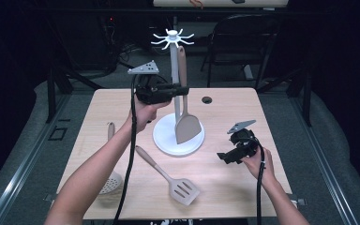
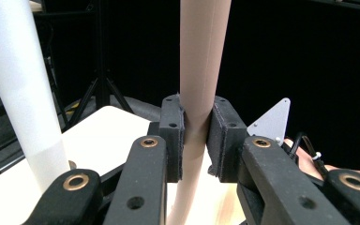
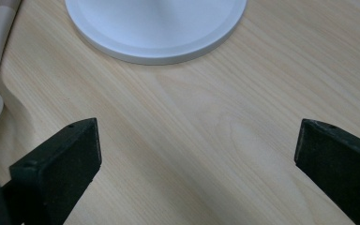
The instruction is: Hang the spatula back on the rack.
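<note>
A white utensil stand with a round base and hooks on top stands mid-table. My left gripper is shut on the handle of a tan solid spatula, held upright beside the stand's pole, blade down over the base. In the left gripper view the pads clamp that tan spatula handle, with the white pole to the left. My right gripper rests low over the table at the right, open and empty. Its jaws stand wide apart in the right gripper view, facing the base's rim.
A tan slotted spatula lies on the wooden table in front of the base. A skimmer spoon lies at the front left under my left forearm. A black chair stands behind the table.
</note>
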`<state>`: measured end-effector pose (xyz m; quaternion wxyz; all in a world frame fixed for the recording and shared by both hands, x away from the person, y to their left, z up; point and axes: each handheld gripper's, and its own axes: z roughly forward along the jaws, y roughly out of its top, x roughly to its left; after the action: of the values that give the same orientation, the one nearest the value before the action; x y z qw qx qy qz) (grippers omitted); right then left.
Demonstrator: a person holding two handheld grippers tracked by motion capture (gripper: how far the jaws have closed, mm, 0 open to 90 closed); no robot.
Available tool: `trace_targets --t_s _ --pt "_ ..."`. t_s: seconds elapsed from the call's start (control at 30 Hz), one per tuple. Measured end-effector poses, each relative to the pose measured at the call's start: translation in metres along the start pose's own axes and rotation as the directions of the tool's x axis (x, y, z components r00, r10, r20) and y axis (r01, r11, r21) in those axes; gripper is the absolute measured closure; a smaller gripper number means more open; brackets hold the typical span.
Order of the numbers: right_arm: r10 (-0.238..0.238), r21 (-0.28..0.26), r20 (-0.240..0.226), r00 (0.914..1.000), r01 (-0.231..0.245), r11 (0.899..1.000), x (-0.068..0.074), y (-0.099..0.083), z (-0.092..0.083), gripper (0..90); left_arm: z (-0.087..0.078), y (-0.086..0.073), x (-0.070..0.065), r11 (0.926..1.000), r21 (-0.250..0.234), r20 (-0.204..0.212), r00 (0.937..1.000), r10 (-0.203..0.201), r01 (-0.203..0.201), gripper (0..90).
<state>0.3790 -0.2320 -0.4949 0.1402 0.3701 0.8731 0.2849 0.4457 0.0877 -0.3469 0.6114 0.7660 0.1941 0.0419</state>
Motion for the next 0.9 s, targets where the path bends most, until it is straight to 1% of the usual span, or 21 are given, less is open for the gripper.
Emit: trace_targets --t_s 0.1,0.3,0.53,0.63,0.73,0.8,0.83,0.9 --pt "-0.006 0.002 -0.001 1.0 0.006 1.0 0.0 0.0 0.0 0.3 0.001 0.0 0.001 1.0 0.001 0.005 1.0 -0.002 0.002 77.2" --pt "-0.007 0.003 0.002 1.0 0.007 1.0 0.0 0.0 0.0 0.3 0.002 0.0 0.004 0.9998 -0.001 0.016 0.9997 -0.018 0.018 77.2" --pt "-0.009 0.008 0.001 1.0 0.009 1.0 0.001 0.0 0.001 0.3 0.002 -0.001 0.011 0.9991 0.0 0.025 0.9988 -0.042 0.042 77.2" --pt "-0.009 0.008 0.002 1.0 0.009 1.0 0.001 0.0 0.001 0.3 0.003 -0.002 0.014 0.9992 0.0 0.019 0.999 -0.041 0.041 77.2" --pt "-0.005 0.004 -0.005 1.0 0.005 1.0 0.001 0.0 0.002 0.3 0.003 -0.003 0.017 0.9994 0.008 0.0 0.9994 -0.034 0.034 77.2" --pt "-0.01 0.012 0.001 0.9999 0.01 1.0 0.001 0.0 0.002 0.3 0.003 -0.003 0.019 0.9994 0.01 -0.01 0.9994 -0.033 0.033 77.2" --pt "-0.003 0.004 -0.006 1.0 0.004 1.0 0.001 0.0 0.002 0.3 0.003 -0.003 0.019 0.9995 0.008 -0.014 0.9994 -0.032 0.032 77.2" --pt "-0.007 0.01 0.0 1.0 0.007 1.0 0.001 0.0 0.002 0.3 0.003 -0.003 0.02 0.9997 0.007 -0.021 0.9995 -0.022 0.022 77.2"
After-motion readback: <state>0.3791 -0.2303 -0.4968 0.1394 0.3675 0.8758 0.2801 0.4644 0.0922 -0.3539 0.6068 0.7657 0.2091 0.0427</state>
